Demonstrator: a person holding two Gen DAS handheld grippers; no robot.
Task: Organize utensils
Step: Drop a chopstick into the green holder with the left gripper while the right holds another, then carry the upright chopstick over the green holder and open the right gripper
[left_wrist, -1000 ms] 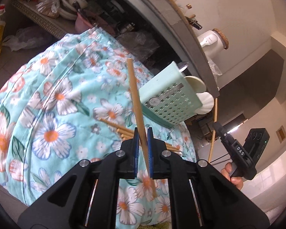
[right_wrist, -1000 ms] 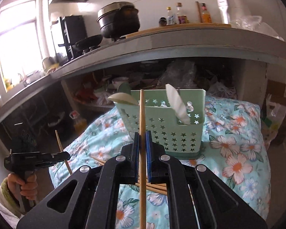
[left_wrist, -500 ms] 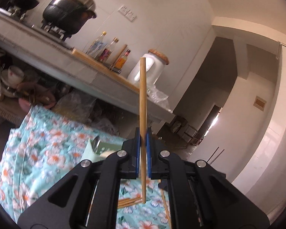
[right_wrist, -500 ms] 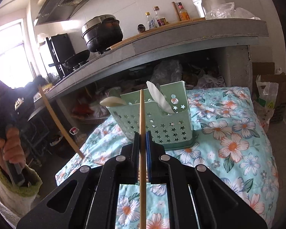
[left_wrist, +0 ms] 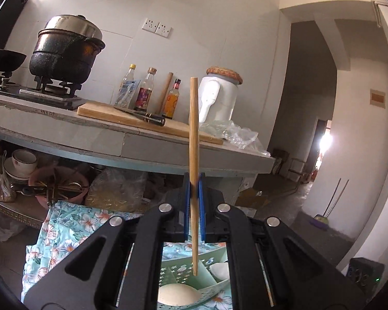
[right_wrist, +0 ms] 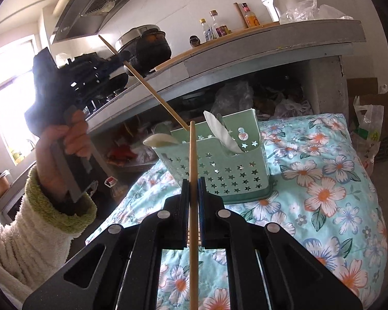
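My left claw [left_wrist: 193, 184] is clamped on a wooden chopstick [left_wrist: 194, 139], which stands nearly upright, its lower tip hanging over the green star-punched basket [left_wrist: 207, 271]. My right claw [right_wrist: 193, 188] grips a second chopstick [right_wrist: 192, 170], also upright, nearer than the basket [right_wrist: 219, 162]. From the right camera, my left hand [right_wrist: 62, 142] holds its claw high at the left, the chopstick slanting down to the basket's far rim. White spoons [right_wrist: 222, 134] sit in the basket.

The basket rests on a floral cloth [right_wrist: 323, 180] over a rounded, cushion-like surface. Beyond runs a concrete counter [left_wrist: 142, 144] bearing a cutting board [left_wrist: 111, 112], bottles [left_wrist: 144, 90], a white jug [left_wrist: 219, 98] and a blackened pot [left_wrist: 64, 51] on a burner.

More chopsticks lie on the cloth behind my right claw, mostly hidden. The shelf under the counter is dark and cluttered; its contents are hard to make out.
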